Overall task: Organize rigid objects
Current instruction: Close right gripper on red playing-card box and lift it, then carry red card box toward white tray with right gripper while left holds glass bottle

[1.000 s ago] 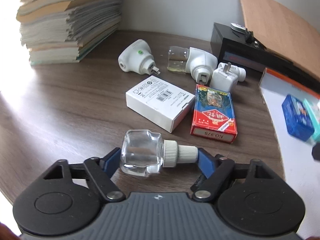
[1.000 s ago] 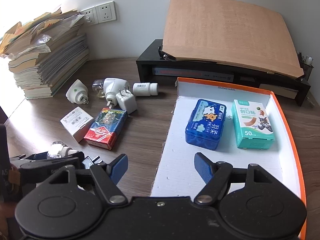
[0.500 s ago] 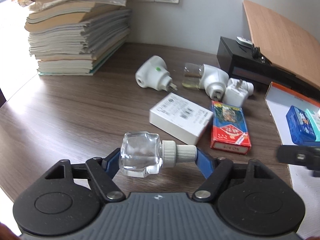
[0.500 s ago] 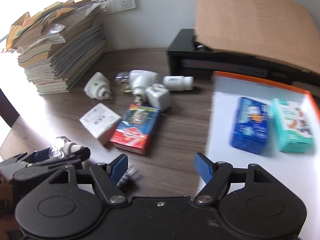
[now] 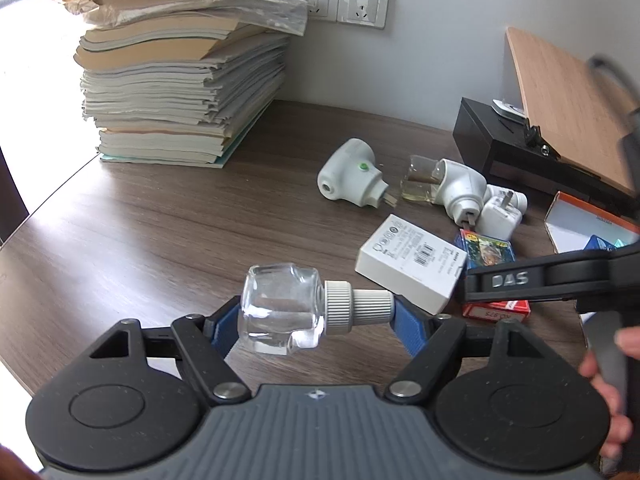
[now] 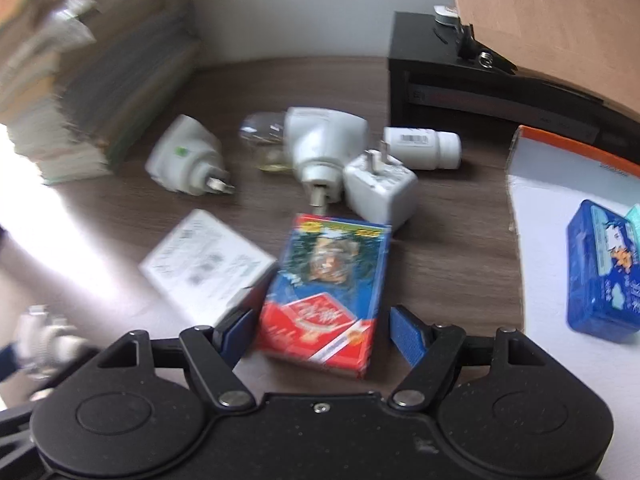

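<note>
My left gripper (image 5: pixel 316 316) is shut on a clear glass bottle (image 5: pixel 280 312) with a white ribbed cap, gripped end to end and held a little above the wooden desk. My right gripper (image 6: pixel 322 326) hangs low over a red and blue card box (image 6: pixel 324 280). The box's near end lies between the blue fingers (image 6: pixel 404 328). The jaws are opening and there are gaps on both sides of the box. In the left wrist view the right tool's black arm (image 5: pixel 540 280) covers most of that box, and a hand shows at the right edge.
Lying around the card box are a white carton (image 6: pixel 208 264), two white plug-in units (image 6: pixel 184 160) (image 6: pixel 324 144), a white adapter (image 6: pixel 380 188) and a pill bottle (image 6: pixel 420 146). An orange-rimmed white tray (image 6: pixel 560 184) on the right holds a blue box (image 6: pixel 604 272). A paper stack (image 5: pixel 180 80) stands at back left, a black stand (image 6: pixel 460 76) at back right.
My right gripper swung left and down, from over the tray to over the red card box, and its jaws widened. The left gripper drifted left with the bottle still in it.
</note>
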`<state>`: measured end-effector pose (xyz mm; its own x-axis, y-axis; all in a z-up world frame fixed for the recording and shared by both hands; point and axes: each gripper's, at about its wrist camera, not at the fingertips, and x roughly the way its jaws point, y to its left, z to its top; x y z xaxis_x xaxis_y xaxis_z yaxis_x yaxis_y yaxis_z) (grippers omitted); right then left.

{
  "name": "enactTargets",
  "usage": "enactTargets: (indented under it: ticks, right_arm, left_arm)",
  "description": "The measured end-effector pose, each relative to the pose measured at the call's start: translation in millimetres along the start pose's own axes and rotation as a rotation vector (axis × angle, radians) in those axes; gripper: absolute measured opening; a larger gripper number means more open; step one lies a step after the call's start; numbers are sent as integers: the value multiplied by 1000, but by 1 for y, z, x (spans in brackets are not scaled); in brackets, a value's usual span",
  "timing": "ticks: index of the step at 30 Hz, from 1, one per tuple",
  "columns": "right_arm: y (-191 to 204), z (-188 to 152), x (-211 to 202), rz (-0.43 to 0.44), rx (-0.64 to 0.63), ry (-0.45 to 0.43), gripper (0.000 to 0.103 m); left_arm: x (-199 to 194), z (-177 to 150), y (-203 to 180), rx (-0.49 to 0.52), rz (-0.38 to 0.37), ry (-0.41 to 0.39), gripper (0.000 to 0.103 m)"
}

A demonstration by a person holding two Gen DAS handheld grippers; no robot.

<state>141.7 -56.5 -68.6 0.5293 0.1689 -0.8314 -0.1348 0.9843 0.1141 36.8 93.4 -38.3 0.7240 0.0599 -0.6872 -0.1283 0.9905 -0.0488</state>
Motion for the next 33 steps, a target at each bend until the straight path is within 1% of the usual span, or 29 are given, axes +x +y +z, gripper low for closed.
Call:
enactTargets:
  ticks: [3, 4, 6, 11, 18, 23, 27, 33]
  right_arm:
    - [7, 6, 9, -55, -44, -21, 88]
    - [8, 7, 10, -54, -54, -37, 78]
    - [10, 8, 9, -62, -55, -50, 71]
    - [2, 2, 0, -53, -38, -68, 70]
    - [-15, -2, -45, -38, -39, -136, 71]
    - [-39, -9, -79, -44, -20, -170, 71]
    - [-64, -19, -104, -55, 12, -187, 71]
    - [-103, -37, -137, -93, 52, -206, 71]
  left_arm:
    - [3, 2, 3, 3, -1, 2, 79]
    - [4, 2, 4, -1, -2, 3, 79]
    - [5, 4, 5, -3, -7, 5, 79]
    - [5, 8, 2, -5, -17, 0, 79]
    - [-3, 13, -17, 2, -37, -21, 79]
    - [-16, 13, -46, 30, -66, -40, 79]
    - [-26, 11, -72, 52, -102, -50, 79]
    - [-41, 5, -113, 91, -154, -65, 79]
